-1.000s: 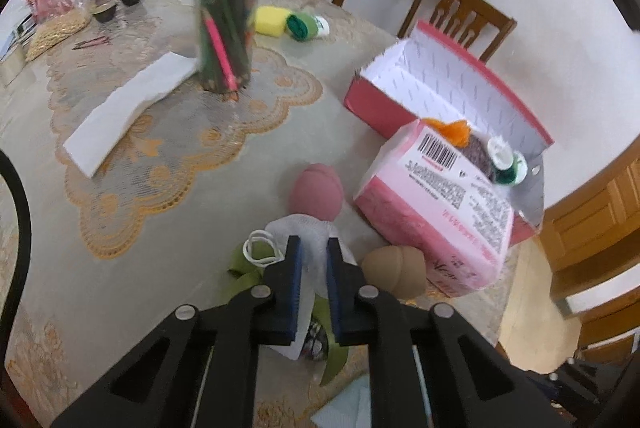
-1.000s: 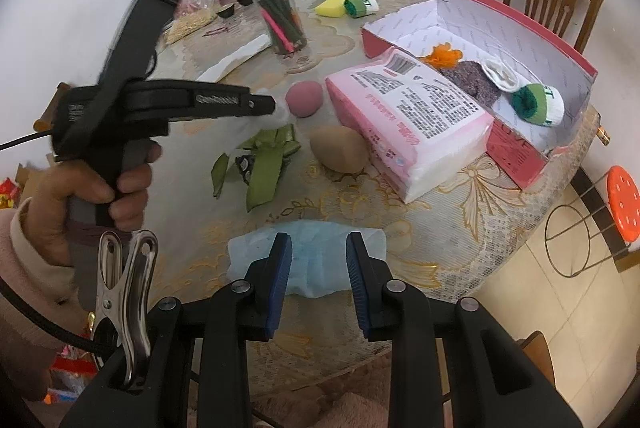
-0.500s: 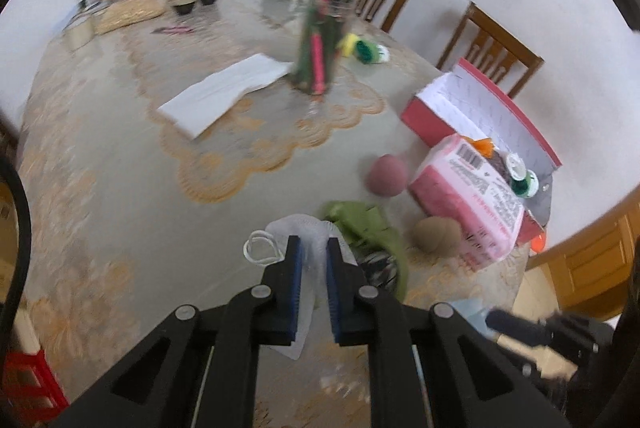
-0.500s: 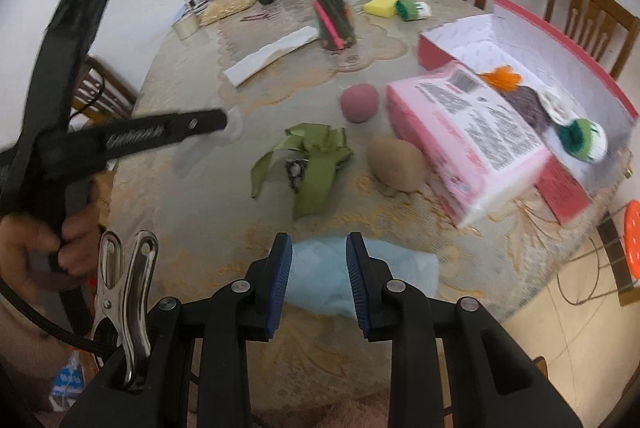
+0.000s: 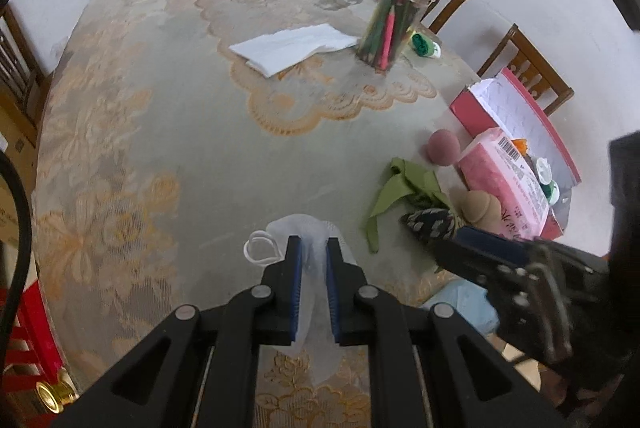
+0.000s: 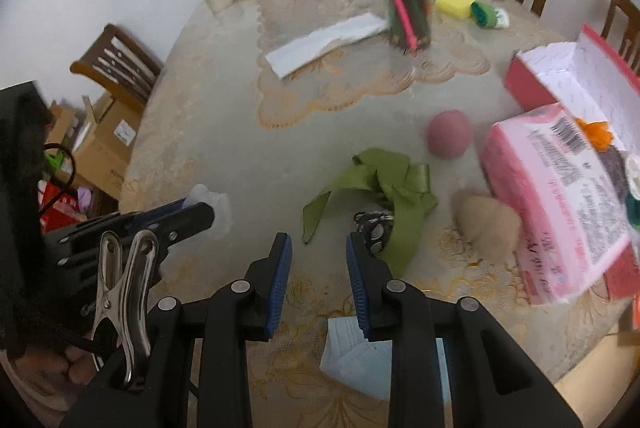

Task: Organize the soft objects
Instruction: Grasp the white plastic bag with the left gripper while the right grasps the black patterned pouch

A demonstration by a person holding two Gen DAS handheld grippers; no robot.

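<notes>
Dining room, white walls, wooden chairs around a round worktop (image 5: 168, 131) under a beige lace-pattern cloth.

Progress, judged from the layout: early to middle. The red storage box (image 6: 532, 79), ahead and to the right of the right hand-held gripper (image 6: 319, 268), already holds a few items: an orange piece, a dark piece and a green-and-white roll beyond the pink tissue pack (image 6: 560, 195), which leans at the box's near end. Loose on the cloth and not yet put away: pink sponge ball (image 6: 449, 133), beige sponge (image 6: 486, 224), green ribbon (image 6: 384, 187) with a black-and-white patterned piece tucked under it, and a pale blue face mask (image 6: 352, 360).

Left hand-held gripper (image 5: 313, 282): fingers drawn nearly together, pinching a white face mask (image 5: 308, 232). Mask body bunches between the pads; one white ear loop sticks out on the left of the fingers. Whether the mask is lifted clear of the cloth cannot be told.

Right hand-held gripper: fingers spread wide, holding nothing. The blue mask lies directly below and just behind its fingertips, partly hidden by the right finger. The ribbon sits just ahead, to the right. The left tool is close on its left.

Remaining, by my estimate: white mask to the box, then the five loose items.
</notes>
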